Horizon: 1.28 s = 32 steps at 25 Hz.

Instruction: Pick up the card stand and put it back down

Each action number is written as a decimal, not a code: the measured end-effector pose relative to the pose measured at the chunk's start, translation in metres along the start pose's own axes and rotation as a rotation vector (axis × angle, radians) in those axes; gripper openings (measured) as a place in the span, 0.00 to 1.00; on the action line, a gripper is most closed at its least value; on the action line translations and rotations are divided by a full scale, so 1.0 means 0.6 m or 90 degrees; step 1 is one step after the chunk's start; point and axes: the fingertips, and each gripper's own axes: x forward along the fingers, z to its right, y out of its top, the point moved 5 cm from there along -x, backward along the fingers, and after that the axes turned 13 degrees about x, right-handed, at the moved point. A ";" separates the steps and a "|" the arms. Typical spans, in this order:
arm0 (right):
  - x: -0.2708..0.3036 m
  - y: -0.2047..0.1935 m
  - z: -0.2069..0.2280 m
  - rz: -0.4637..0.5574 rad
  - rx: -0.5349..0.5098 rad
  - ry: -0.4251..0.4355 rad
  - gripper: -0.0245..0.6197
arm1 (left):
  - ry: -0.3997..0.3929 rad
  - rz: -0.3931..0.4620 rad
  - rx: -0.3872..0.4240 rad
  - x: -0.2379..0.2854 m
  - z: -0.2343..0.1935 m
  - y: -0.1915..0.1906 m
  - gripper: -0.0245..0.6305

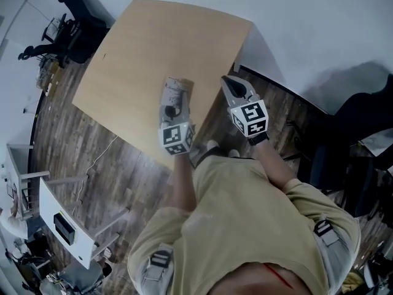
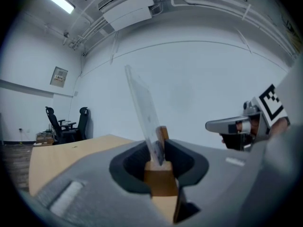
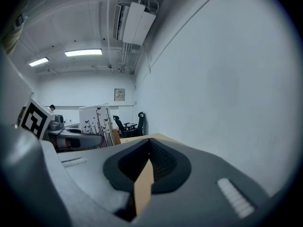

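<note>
The card stand, a small wooden block carrying an upright clear panel with a printed card, is near the front edge of the wooden table. My left gripper is shut on its wooden base, and the clear panel rises tilted between the jaws. Whether the base touches the tabletop I cannot tell. My right gripper hovers over the table's right edge, shut, with nothing in it. From the right gripper view, the card and the left gripper are at the left.
Black office chairs stand past the table's far left corner. A white cabinet is on the wood floor at lower left. A dark chair is at the right. A white wall runs behind the table.
</note>
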 end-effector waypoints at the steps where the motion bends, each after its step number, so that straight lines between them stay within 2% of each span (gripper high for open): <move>1: 0.017 0.002 0.003 -0.003 0.004 0.005 0.04 | 0.006 -0.002 0.000 0.009 -0.011 -0.003 0.18; 8: 0.166 0.013 -0.015 -0.040 -0.015 0.084 0.04 | 0.057 -0.008 -0.013 0.082 -0.103 -0.010 0.18; 14: 0.285 0.025 -0.037 -0.062 -0.028 0.143 0.04 | 0.115 -0.018 -0.036 0.111 -0.186 -0.032 0.18; 21: 0.405 0.006 -0.089 -0.102 -0.040 0.182 0.04 | 0.172 -0.025 -0.049 0.096 -0.324 -0.073 0.18; 27: 0.507 -0.007 -0.065 -0.133 -0.033 0.199 0.04 | 0.182 -0.040 -0.014 0.146 -0.439 -0.094 0.18; 32: 0.629 -0.018 -0.060 -0.174 -0.037 0.252 0.04 | 0.178 -0.071 0.025 0.225 -0.573 -0.117 0.18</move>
